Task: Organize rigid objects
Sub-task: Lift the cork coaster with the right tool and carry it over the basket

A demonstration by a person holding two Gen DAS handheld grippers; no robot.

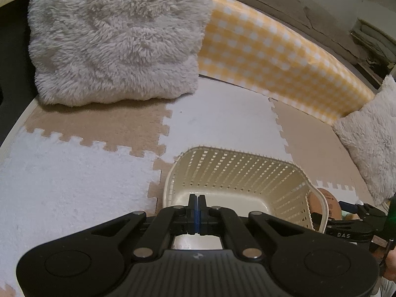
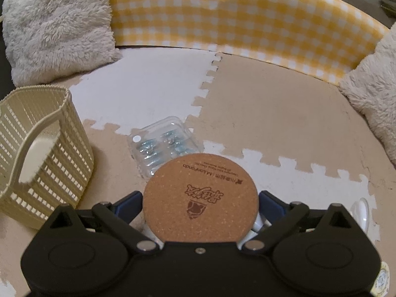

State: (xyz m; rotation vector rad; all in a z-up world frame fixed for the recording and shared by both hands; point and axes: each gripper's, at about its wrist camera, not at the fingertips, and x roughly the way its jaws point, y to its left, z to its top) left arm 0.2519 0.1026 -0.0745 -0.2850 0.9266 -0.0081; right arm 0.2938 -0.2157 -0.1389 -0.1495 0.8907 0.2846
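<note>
My right gripper (image 2: 201, 204) is clamped on one round cork coaster (image 2: 200, 198), held above the foam mat (image 2: 272, 113). It's printed "M.LionPanda" plus a logo and small text I can't read. My left gripper (image 1: 197, 201) is pressed together, empty, over the one cream basket (image 1: 237, 170). One clear plastic pack (image 2: 165, 143) lies half-hidden behind the coaster, contents blurry. Two fluffy cushions (image 2: 59, 29), one cut off. Something white (image 2: 361, 210) at the right I can't make out.
</note>
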